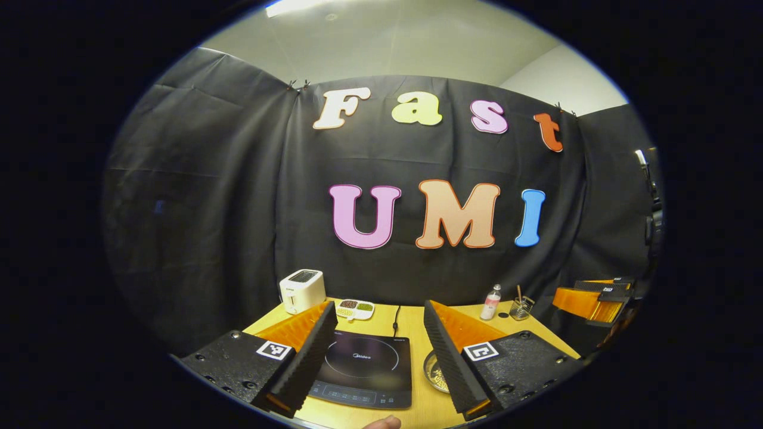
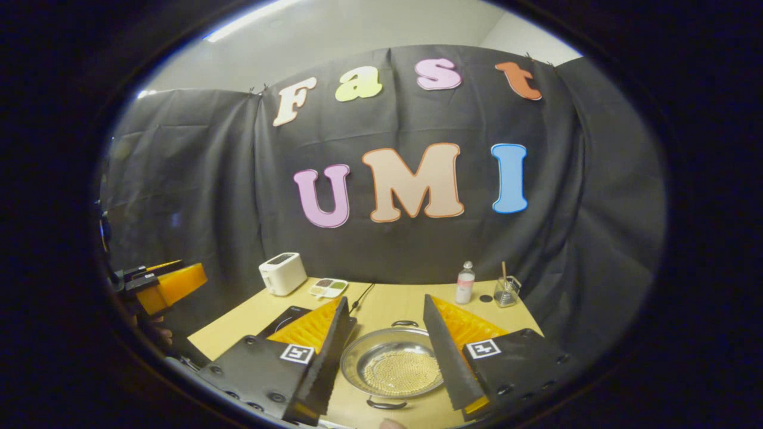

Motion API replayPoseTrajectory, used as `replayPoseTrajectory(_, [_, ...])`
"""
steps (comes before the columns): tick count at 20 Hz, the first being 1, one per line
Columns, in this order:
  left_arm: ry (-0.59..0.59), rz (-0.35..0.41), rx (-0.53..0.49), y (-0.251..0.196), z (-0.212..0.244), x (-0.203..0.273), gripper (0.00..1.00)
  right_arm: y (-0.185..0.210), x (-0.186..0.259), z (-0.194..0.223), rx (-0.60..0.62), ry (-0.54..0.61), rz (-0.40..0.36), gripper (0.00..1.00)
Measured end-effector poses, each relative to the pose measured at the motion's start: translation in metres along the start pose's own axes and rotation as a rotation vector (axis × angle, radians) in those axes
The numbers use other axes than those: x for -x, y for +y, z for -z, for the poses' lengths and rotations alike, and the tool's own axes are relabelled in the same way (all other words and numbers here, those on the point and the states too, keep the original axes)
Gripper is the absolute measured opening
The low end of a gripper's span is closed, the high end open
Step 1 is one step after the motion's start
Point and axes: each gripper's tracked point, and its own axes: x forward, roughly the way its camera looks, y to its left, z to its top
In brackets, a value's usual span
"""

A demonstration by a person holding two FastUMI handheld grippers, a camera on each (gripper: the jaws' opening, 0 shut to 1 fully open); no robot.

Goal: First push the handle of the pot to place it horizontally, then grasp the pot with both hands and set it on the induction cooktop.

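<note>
While I look along the left gripper view, then the right gripper view, this is what I read off.

Left gripper view
- left gripper (image 1: 381, 339): my fingers stand wide apart above the table (image 1: 411, 325), holding nothing.
- cooktop (image 1: 363, 369): it lies flat on the table, showing in the gap between my fingers, nearer the left one.
- pot (image 1: 435, 372): I see just a sliver of its rim beside the cooktop, against the inner edge of my right finger, which hides the rest.
- toaster (image 1: 302, 290): at the far left corner, with a divided dish (image 1: 354, 309) just beside it.
- bottle (image 1: 490, 302): at the far right, near a glass (image 1: 521, 308) with a stick in it.
- right gripper (image 1: 596, 298): off to the right, well apart from the pot; I cannot tell how its fingers stand from here.

Right gripper view
- right gripper (image 2: 387, 339): my fingers are spread wide, gripping nothing.
- pot (image 2: 390, 366): it sits on the table (image 2: 387, 304) between my fingers, touching neither as far as I can tell; pale beads cover its bottom.
- handles (image 2: 405, 324): one loop at the far rim, the other at the near rim.
- cooktop (image 2: 286, 319): left of the pot, mostly behind my left finger.
- left gripper (image 2: 158, 286): far left, beyond the table edge; its state is unclear from here.
</note>
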Motion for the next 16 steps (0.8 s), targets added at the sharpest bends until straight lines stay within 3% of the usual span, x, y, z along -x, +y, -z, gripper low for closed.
replayPoseTrajectory(1, [0.005, -0.002, 0.008, 0.003, 0.002, -0.001, 0.89, 0.009, -0.003, 0.008, -0.009, 0.022, -0.016, 0.67])
replayPoseTrajectory(2, [0.016, -0.004, 0.017, 0.005, 0.006, -0.001, 0.84, 0.01, -0.008, 0.016, -0.013, 0.048, -0.02, 0.61])
replayPoseTrajectory(4, [0.026, -0.003, 0.038, 0.009, 0.011, -0.002, 0.84, 0.016, -0.013, 0.029, -0.012, 0.08, -0.018, 0.49])
replayPoseTrajectory(6, [0.031, 0.004, 0.054, 0.013, 0.014, -0.003, 0.94, 0.02, -0.022, 0.048, -0.007, 0.121, -0.016, 0.39])
replayPoseTrajectory(7, [0.035, 0.006, 0.057, 0.016, 0.017, -0.005, 0.94, 0.025, -0.025, 0.056, -0.007, 0.141, -0.02, 0.22])
replayPoseTrajectory(8, [0.04, 0.007, 0.062, 0.018, 0.019, -0.006, 0.89, 0.029, -0.021, 0.065, -0.008, 0.164, -0.024, 0.3])
replayPoseTrajectory(9, [0.043, 0.006, 0.07, 0.02, 0.021, -0.008, 0.89, 0.03, -0.023, 0.075, 0.002, 0.19, -0.007, 0.21])
replayPoseTrajectory(10, [0.045, 0.004, 0.078, 0.024, 0.023, -0.01, 0.89, 0.027, -0.022, 0.078, 0.003, 0.205, 0.006, 0.21])
replayPoseTrajectory(11, [0.047, 0.002, 0.086, 0.028, 0.024, -0.01, 0.89, 0.028, -0.022, 0.084, 0.003, 0.221, 0.018, 0.07])
replayPoseTrajectory(14, [0.05, 0.003, 0.101, 0.04, 0.029, -0.01, 0.89, 0.036, -0.032, 0.121, -0.03, 0.326, 0.014, 0.06])
replayPoseTrajectory(15, [0.052, 0.003, 0.102, 0.044, 0.032, -0.009, 0.94, 0.039, -0.032, 0.135, -0.048, 0.367, 0.008, 0.02])
replayPoseTrajectory(16, [0.056, 0.004, 0.105, 0.047, 0.034, -0.009, 0.89, 0.042, -0.033, 0.149, -0.064, 0.396, 0.002, 0.06])
